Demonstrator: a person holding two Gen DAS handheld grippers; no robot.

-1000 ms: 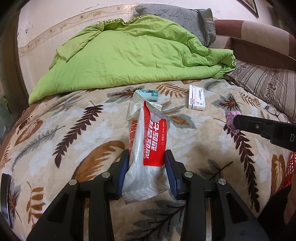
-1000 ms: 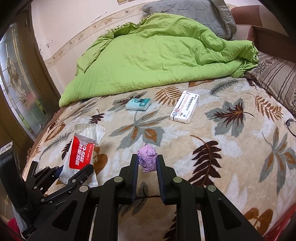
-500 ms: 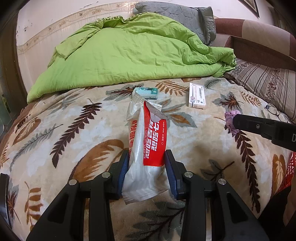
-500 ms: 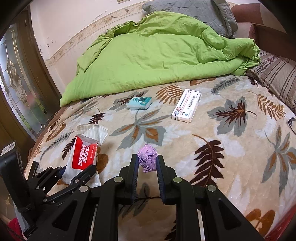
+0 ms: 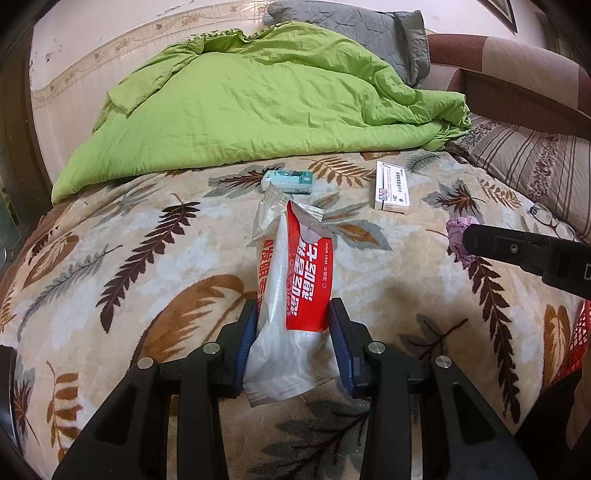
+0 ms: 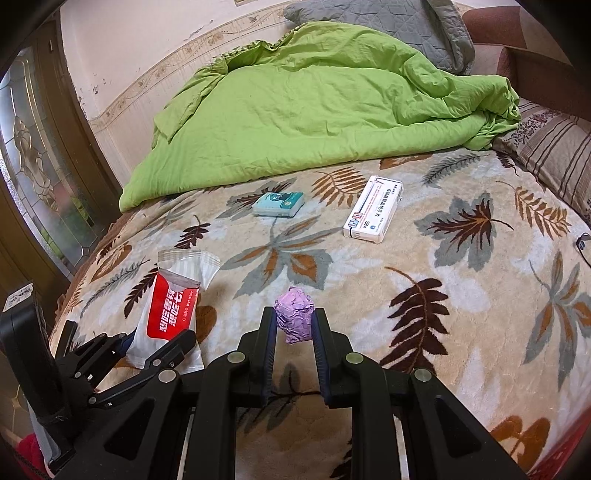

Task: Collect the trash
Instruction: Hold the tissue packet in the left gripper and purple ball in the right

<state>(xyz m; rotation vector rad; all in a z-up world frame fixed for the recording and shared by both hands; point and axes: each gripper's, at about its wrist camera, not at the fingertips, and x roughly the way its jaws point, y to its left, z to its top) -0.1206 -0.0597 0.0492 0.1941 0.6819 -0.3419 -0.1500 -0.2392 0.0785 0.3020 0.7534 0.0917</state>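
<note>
Here, the left gripper (image 5: 291, 328) pinches a crinkly red-and-white plastic wet-wipe packet (image 5: 295, 295) while the right gripper (image 6: 294, 326) clamps a crumpled purple paper ball (image 6: 294, 320) above the plush leaf-patterned blanket (image 6: 424, 314).

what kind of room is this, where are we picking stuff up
Most likely a bedroom: the items lie on a bed covered by a leaf-patterned blanket, with a rumpled green duvet and a grey pillow near the wall, plus a striped pillow at one side.

Leaf-patterned bed (image 6: 461, 295) under green quilt (image 6: 314, 110), pale wall (image 6: 147, 44), glazed door (image 6: 40, 166) left
</note>
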